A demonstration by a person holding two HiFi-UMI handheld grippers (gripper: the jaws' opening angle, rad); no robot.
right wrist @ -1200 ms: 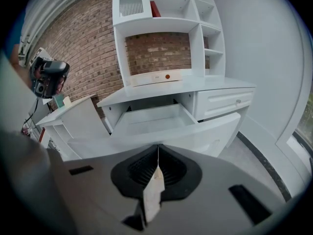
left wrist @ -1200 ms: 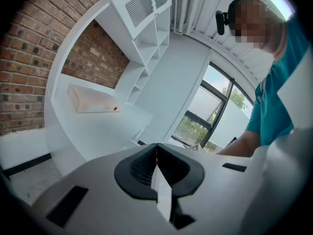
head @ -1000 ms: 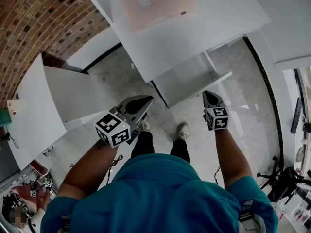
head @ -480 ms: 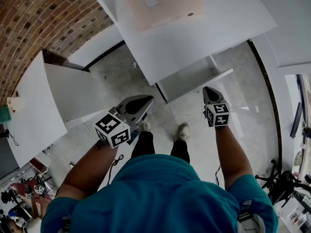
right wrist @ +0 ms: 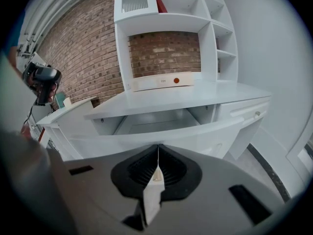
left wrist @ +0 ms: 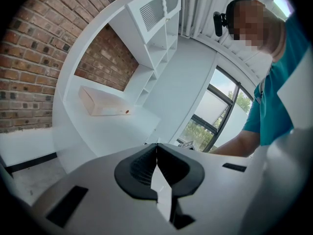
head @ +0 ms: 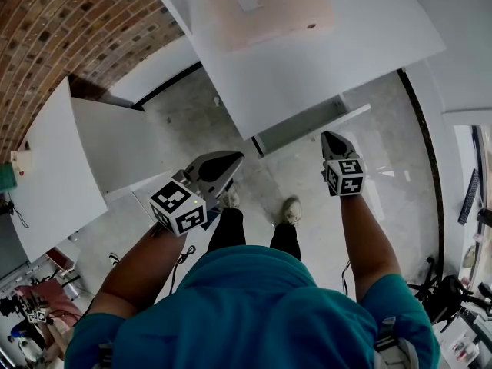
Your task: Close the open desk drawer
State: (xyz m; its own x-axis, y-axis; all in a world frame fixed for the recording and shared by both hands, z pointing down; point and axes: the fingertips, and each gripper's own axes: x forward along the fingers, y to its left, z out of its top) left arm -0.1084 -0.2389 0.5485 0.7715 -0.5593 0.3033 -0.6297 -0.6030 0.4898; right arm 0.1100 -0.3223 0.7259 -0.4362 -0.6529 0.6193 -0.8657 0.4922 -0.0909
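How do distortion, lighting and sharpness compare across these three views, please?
Head view: sharp and evenly lit, though the fisheye bends the brick wall. Left gripper view: dark vignette at the corners, daylight from the window, a mosaic patch top right. Right gripper view: same vignette, the drawer front curves, and the right hand-held gripper looks soft.
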